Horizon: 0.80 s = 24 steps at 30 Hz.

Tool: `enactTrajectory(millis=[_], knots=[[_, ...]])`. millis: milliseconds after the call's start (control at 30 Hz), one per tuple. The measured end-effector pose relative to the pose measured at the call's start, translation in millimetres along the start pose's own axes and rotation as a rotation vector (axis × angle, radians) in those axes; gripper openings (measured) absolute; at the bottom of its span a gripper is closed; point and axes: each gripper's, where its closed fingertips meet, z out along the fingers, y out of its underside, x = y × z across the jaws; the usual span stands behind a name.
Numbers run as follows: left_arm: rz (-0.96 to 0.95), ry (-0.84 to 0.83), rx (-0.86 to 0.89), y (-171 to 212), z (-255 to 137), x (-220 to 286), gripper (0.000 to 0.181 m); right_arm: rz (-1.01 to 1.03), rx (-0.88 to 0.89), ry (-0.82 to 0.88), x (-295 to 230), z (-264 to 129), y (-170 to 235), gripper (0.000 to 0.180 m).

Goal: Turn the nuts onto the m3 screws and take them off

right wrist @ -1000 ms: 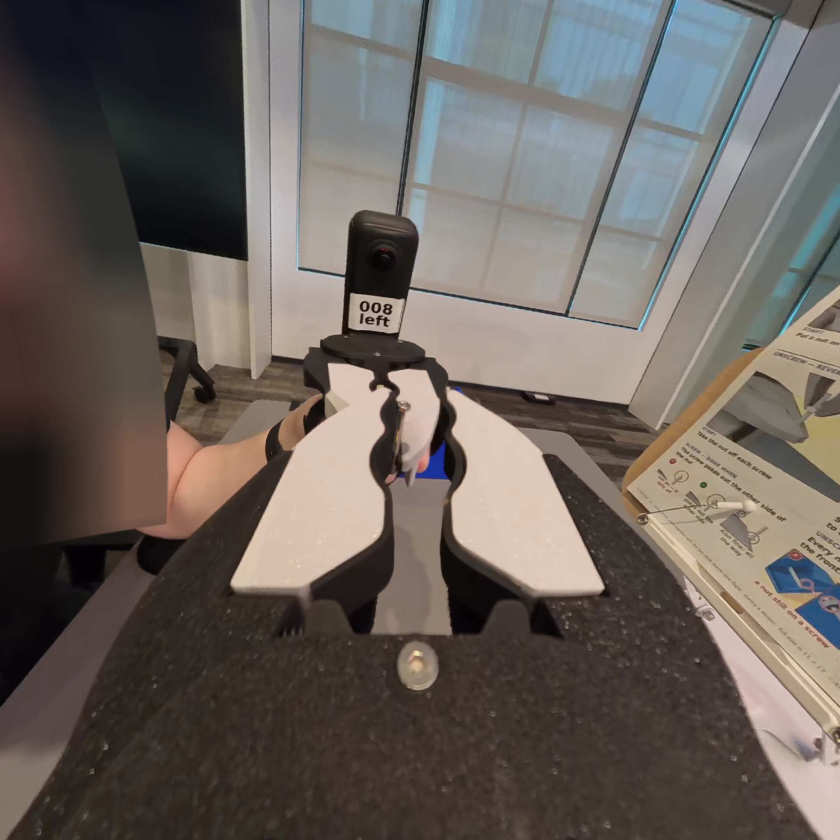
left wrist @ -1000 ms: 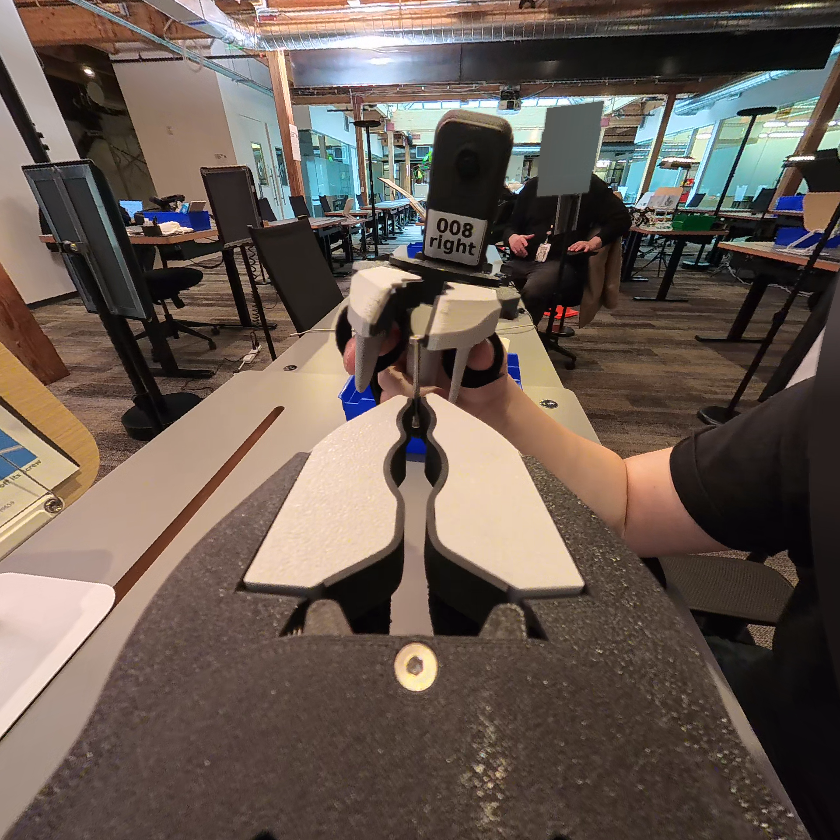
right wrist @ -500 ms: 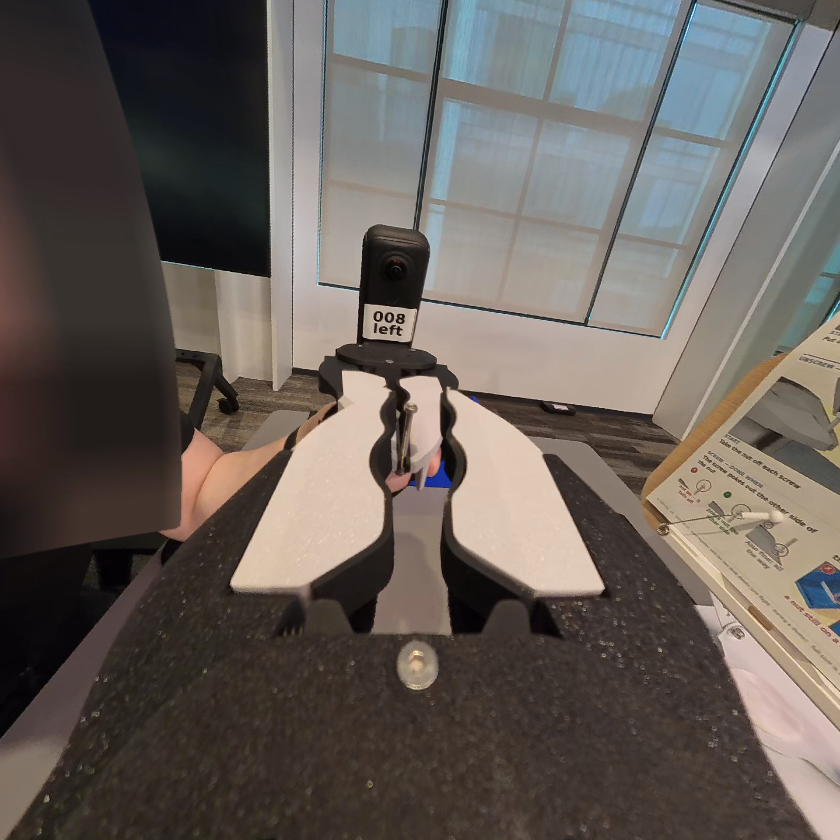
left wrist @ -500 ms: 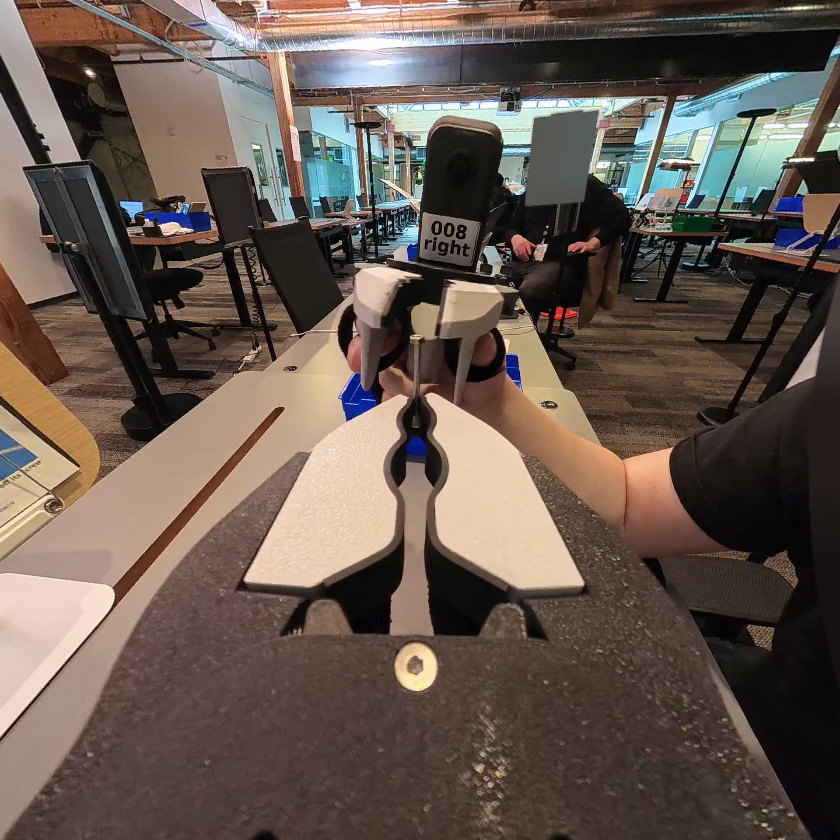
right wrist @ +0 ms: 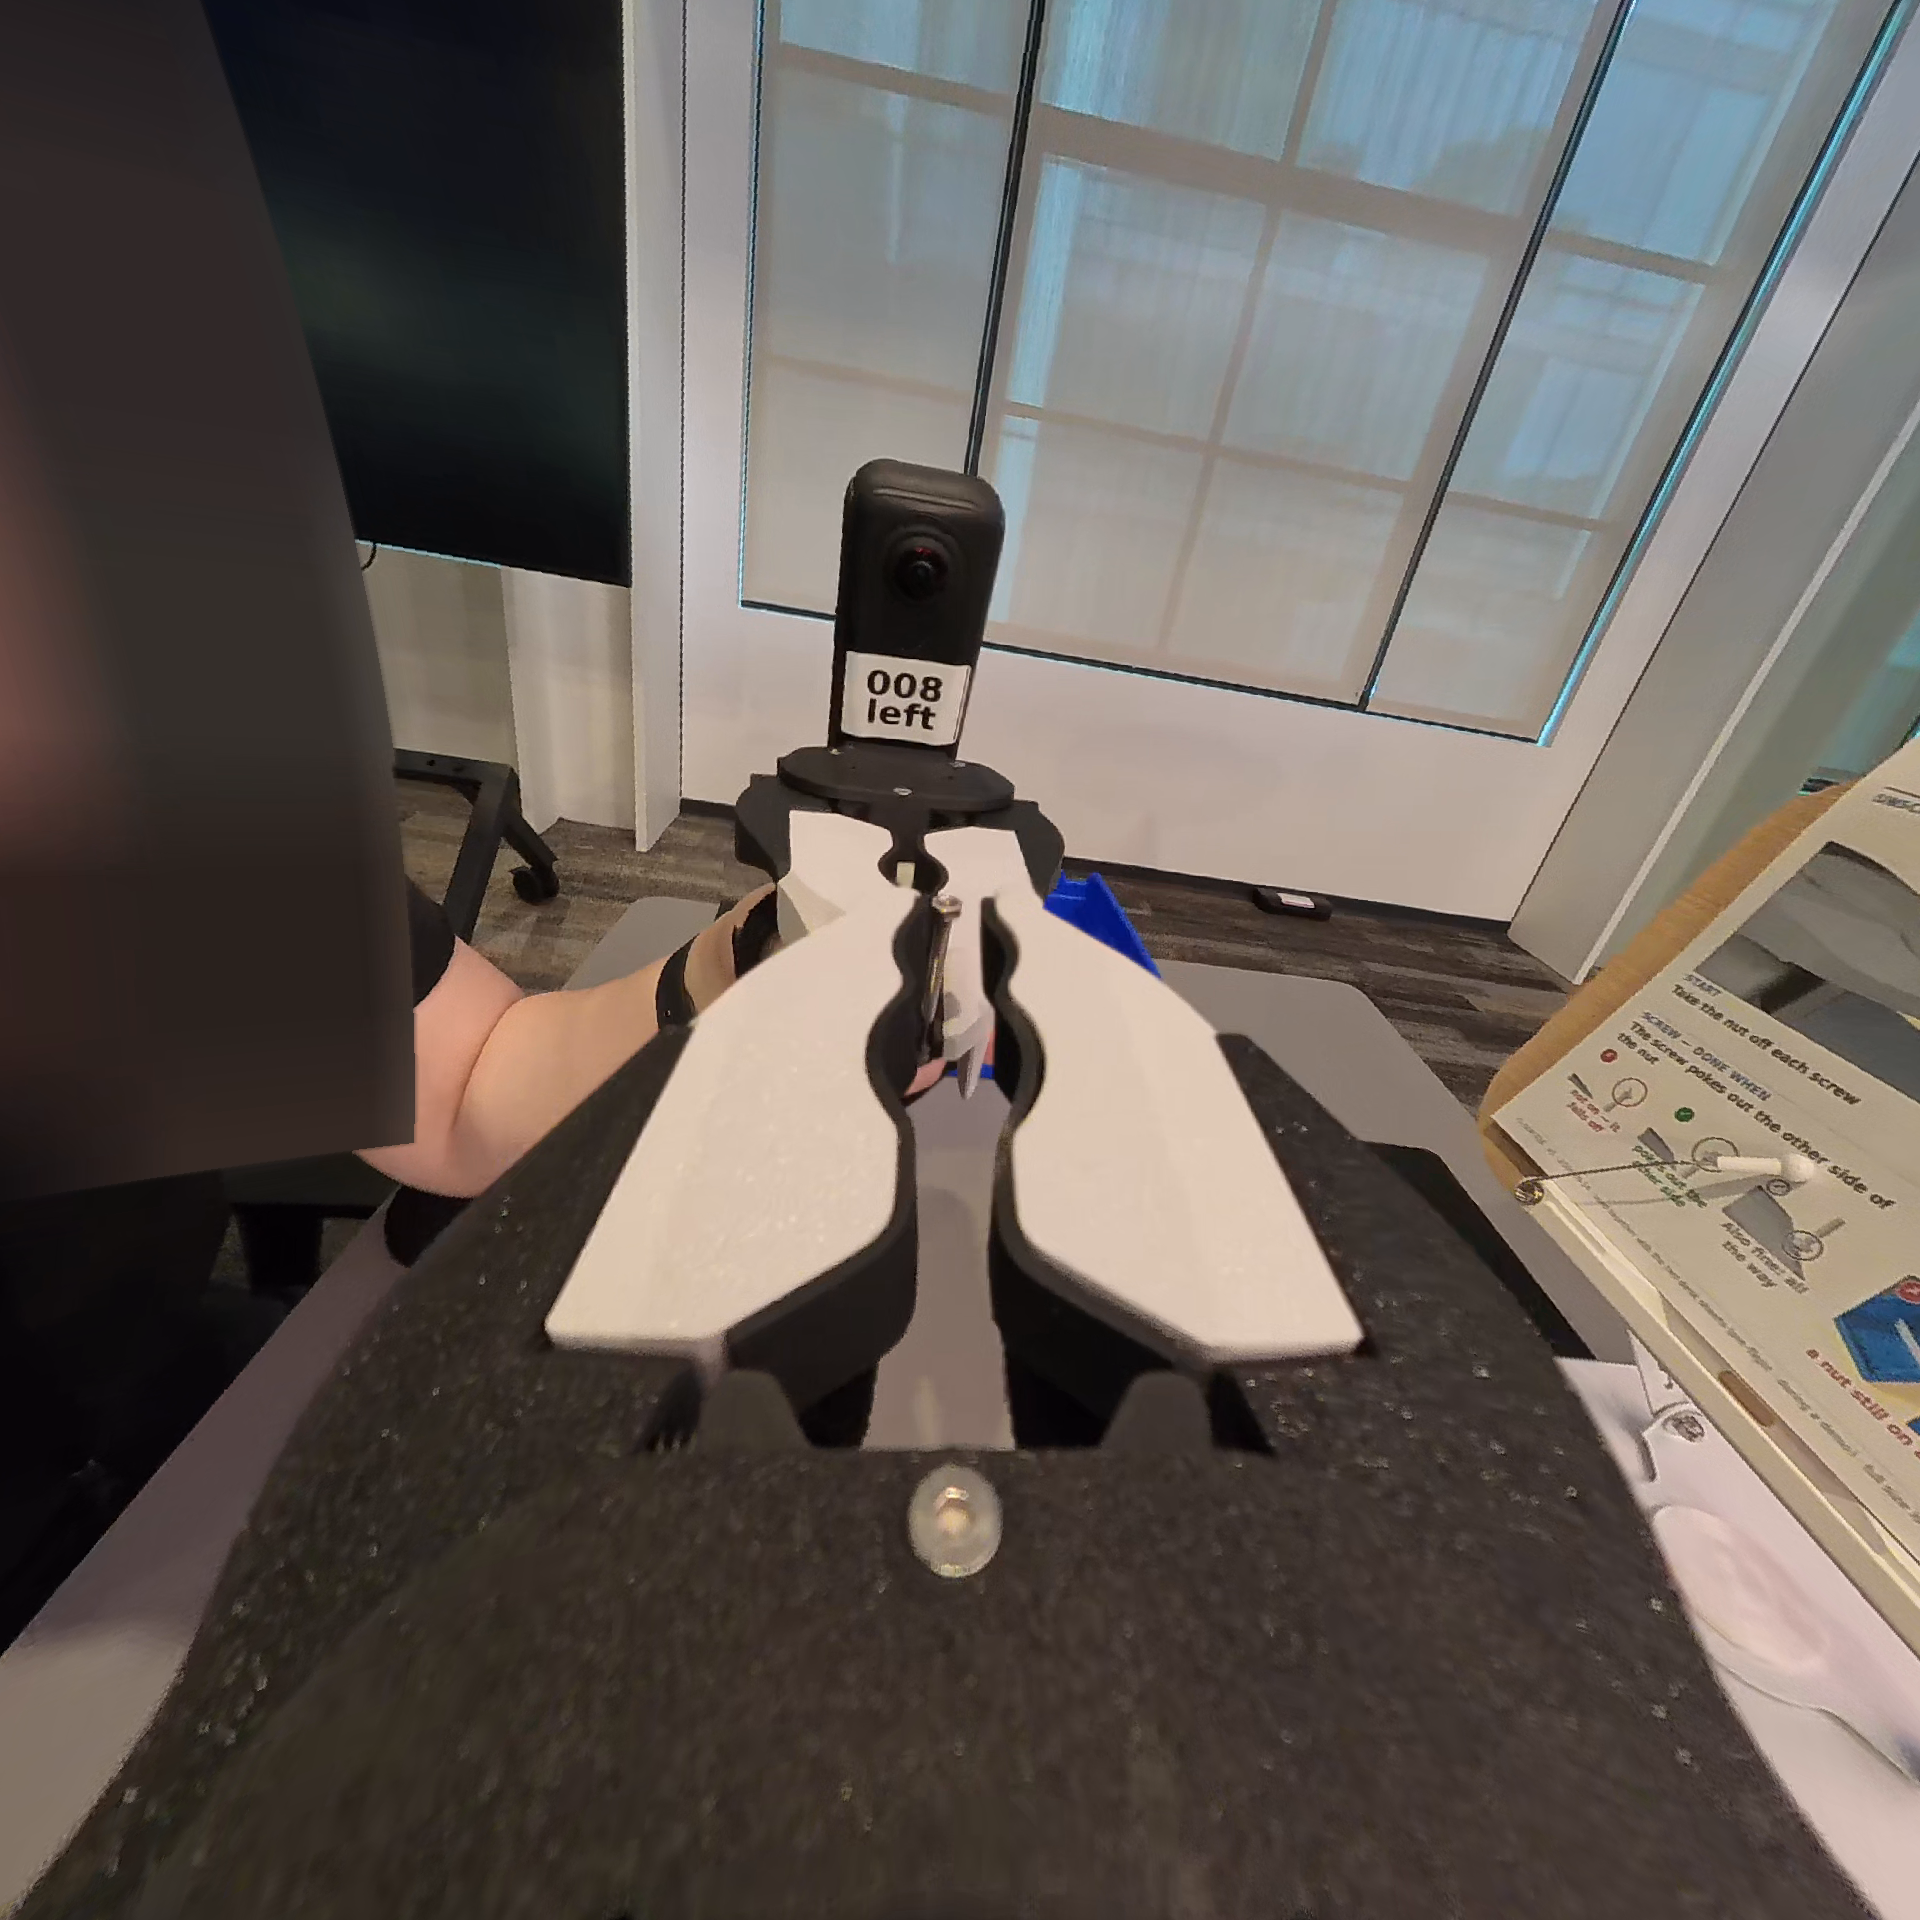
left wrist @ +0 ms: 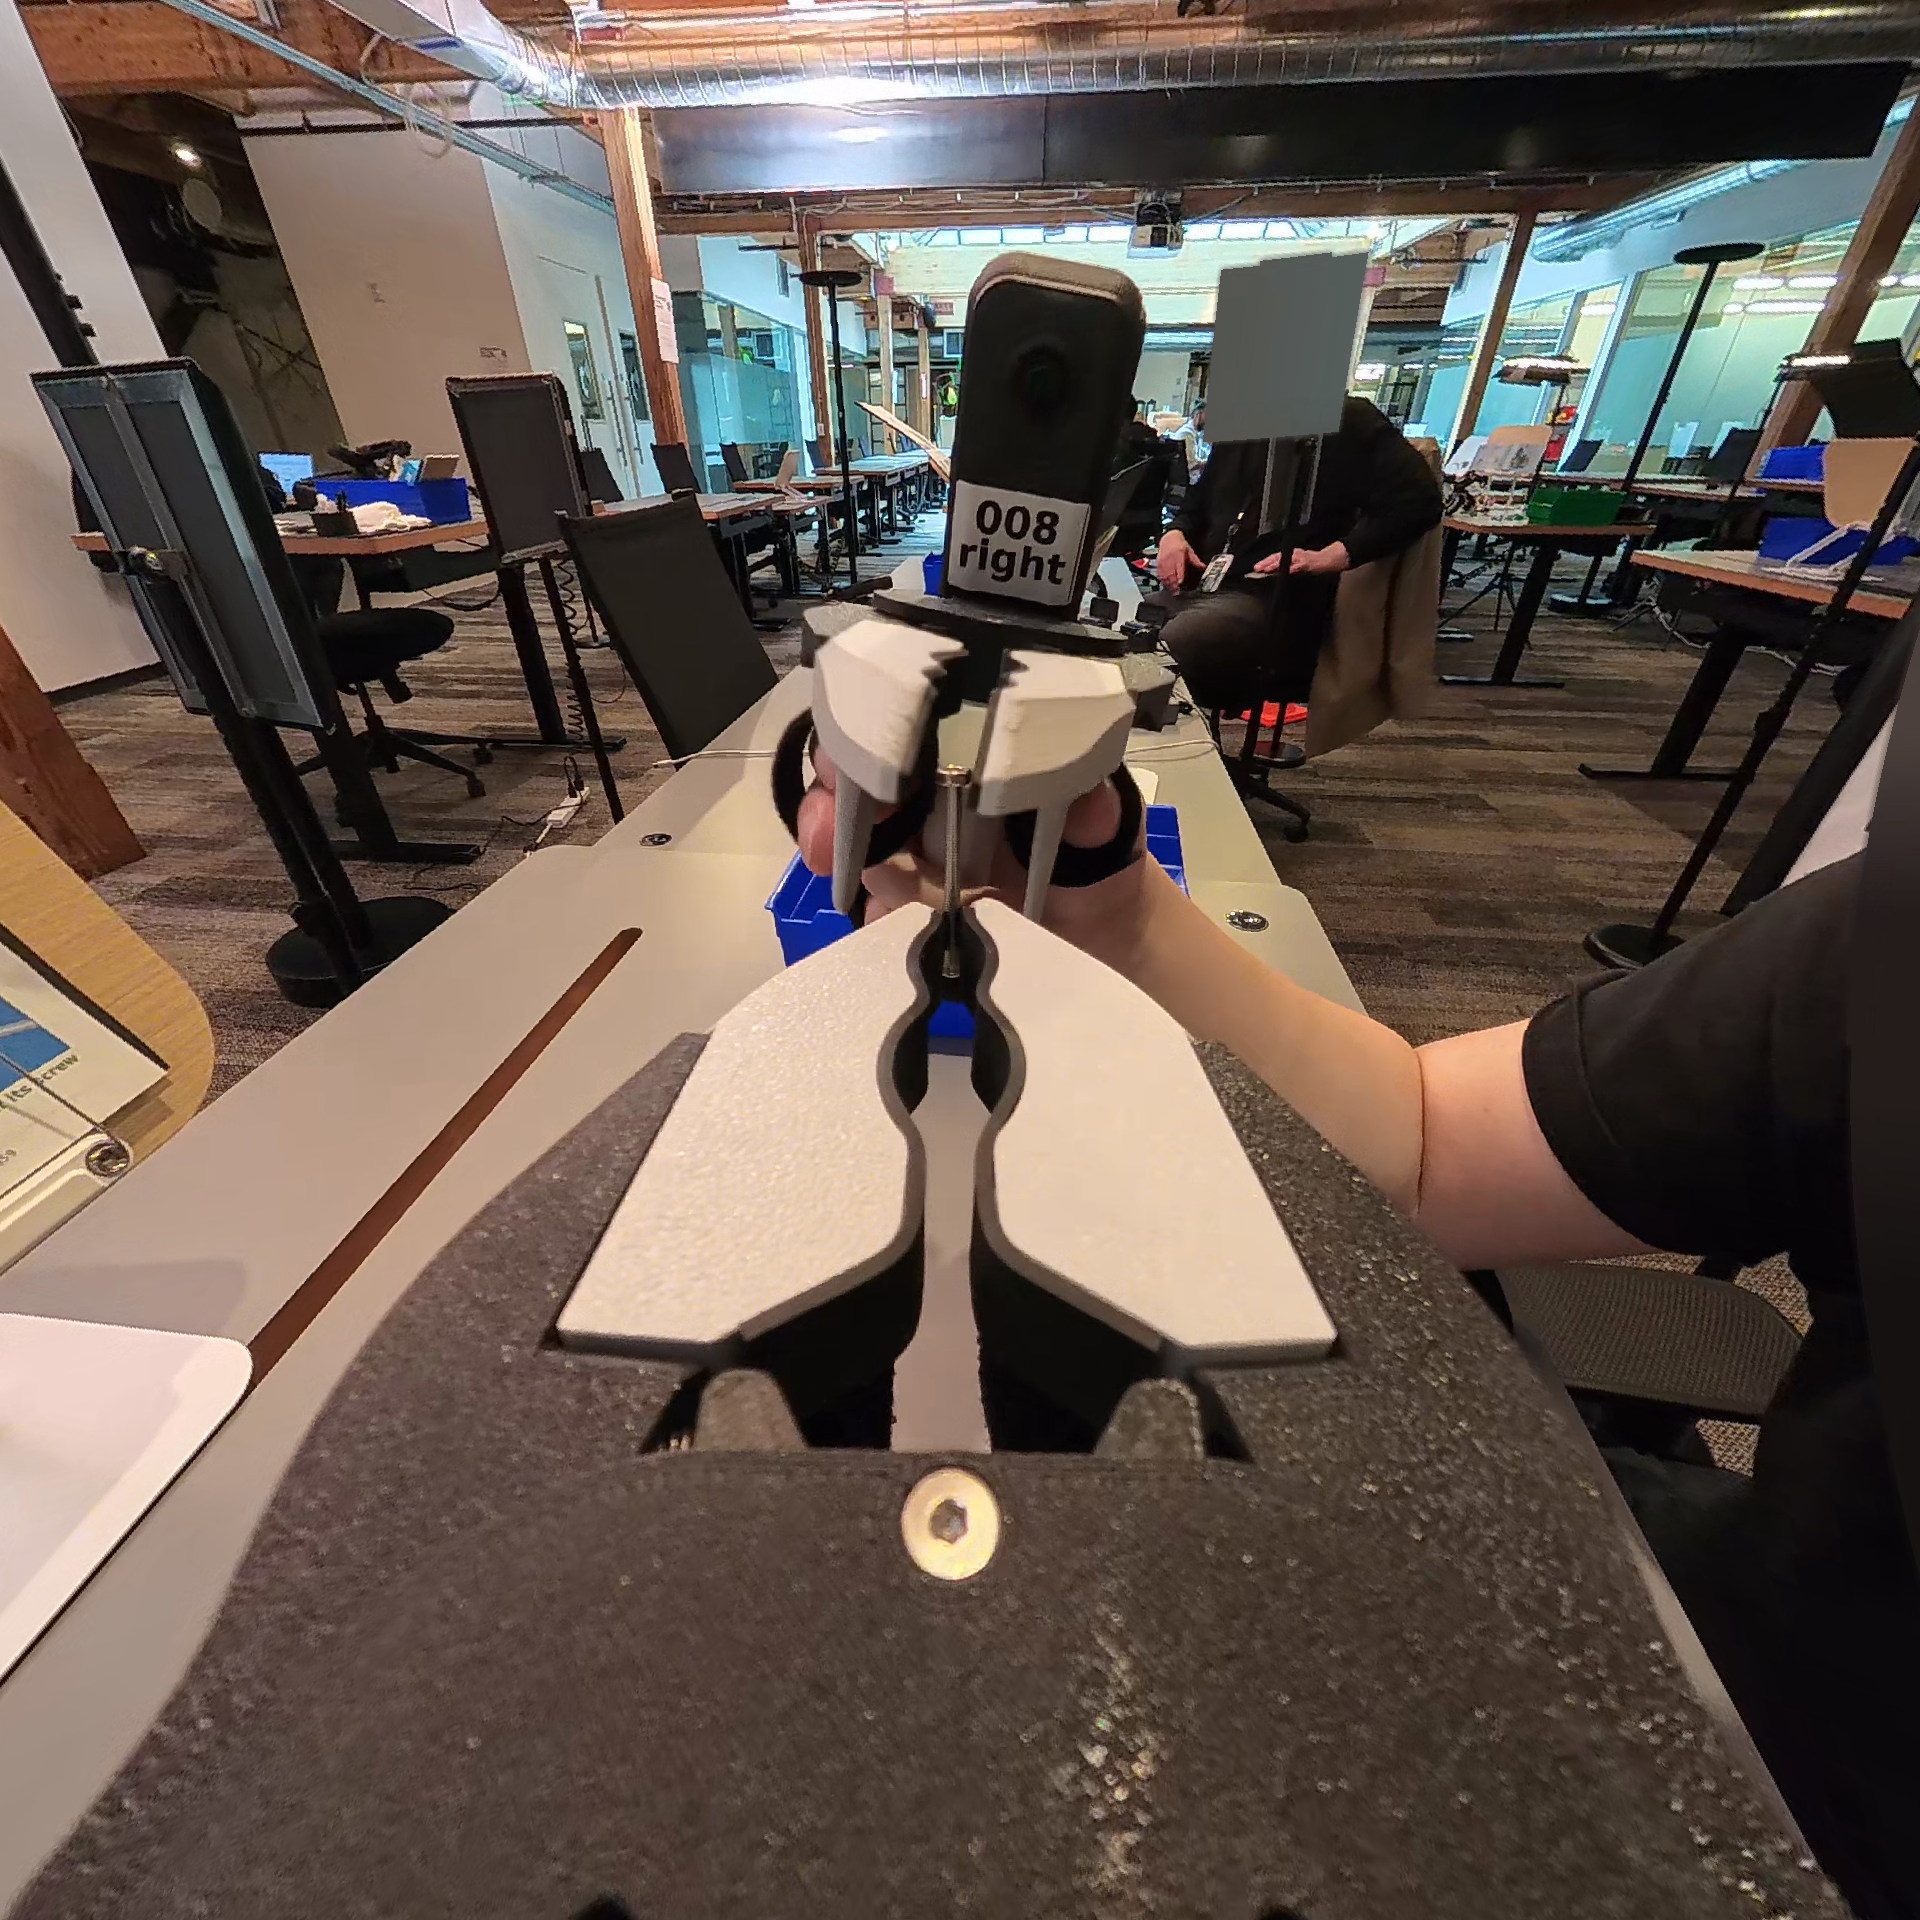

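Note:
A long thin metal screw [left wrist: 951, 852] stands upright in the air between my two grippers. My left gripper [left wrist: 951, 923] is shut on its lower end. The pads hide whether a nut sits there. My right gripper [left wrist: 943, 888] faces me from beyond, held in a person's hand. It is open, with one finger on each side of the screw shaft and not touching it. In the right wrist view the screw [right wrist: 938, 977] shows in the gap of my right gripper [right wrist: 945, 920], its head at the top. The left gripper's white finger [right wrist: 968, 1034] is just behind the screw.
A blue bin [left wrist: 800, 920] sits on the grey table [left wrist: 364, 1091] below the grippers; it also shows in the right wrist view [right wrist: 1101, 925]. An instruction board [right wrist: 1714, 1091] stands at the table's side, with a white sheet [left wrist: 83, 1455] near it. A seated person and office chairs are far behind. The grippers are tip to tip, or close to it.
The right gripper has rolled from a slight tilt to level around the screw and shifted a little. The left gripper has kept its hold on the screw.

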Motion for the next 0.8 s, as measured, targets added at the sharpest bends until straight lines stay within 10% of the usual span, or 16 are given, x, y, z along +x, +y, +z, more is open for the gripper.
enactTrajectory(millis=[800], knots=[[-0.068, 0.126, 0.014, -2.1, -0.1, 14.6, 0.002, 0.053, 0.077, -0.142, -12.7, -1.6, -3.5, 0.005]])
